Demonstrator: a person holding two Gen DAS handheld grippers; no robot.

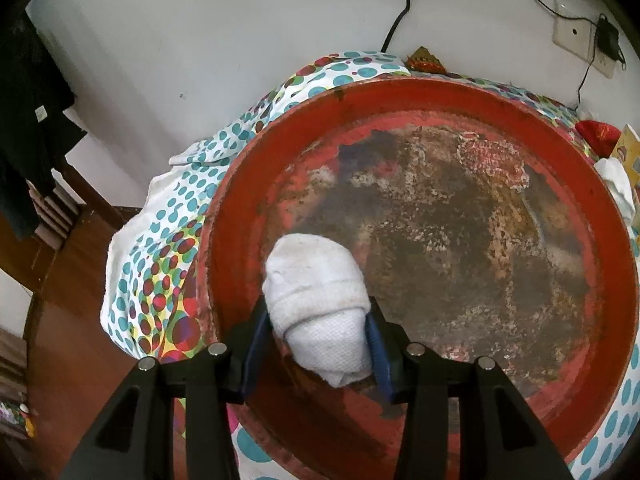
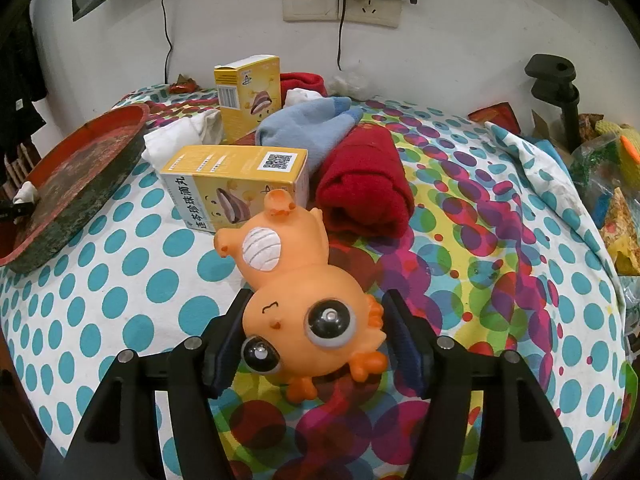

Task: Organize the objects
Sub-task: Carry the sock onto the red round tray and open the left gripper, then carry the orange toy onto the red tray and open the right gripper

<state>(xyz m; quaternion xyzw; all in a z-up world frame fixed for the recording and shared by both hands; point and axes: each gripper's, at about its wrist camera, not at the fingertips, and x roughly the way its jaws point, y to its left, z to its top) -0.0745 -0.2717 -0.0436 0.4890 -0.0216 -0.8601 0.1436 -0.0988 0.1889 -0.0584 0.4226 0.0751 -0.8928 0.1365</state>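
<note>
My left gripper (image 1: 318,350) is shut on a rolled white sock (image 1: 320,292) and holds it over the near left part of a worn red round tray (image 1: 616,280). In the right wrist view the tray (image 2: 72,168) sits at the left of the table. An orange rubber toy animal with big eyes (image 2: 296,292) lies on the dotted cloth between the fingers of my right gripper (image 2: 316,340). The left pad touches its head; a small gap shows by the right pad.
Behind the toy lie two yellow boxes (image 2: 240,184) (image 2: 248,96), a red sock roll (image 2: 368,184), a blue sock (image 2: 308,124), a white cloth (image 2: 180,136). A black clamp (image 2: 560,92) and bags (image 2: 608,200) stand at the right. The wall with sockets (image 2: 340,4) is behind.
</note>
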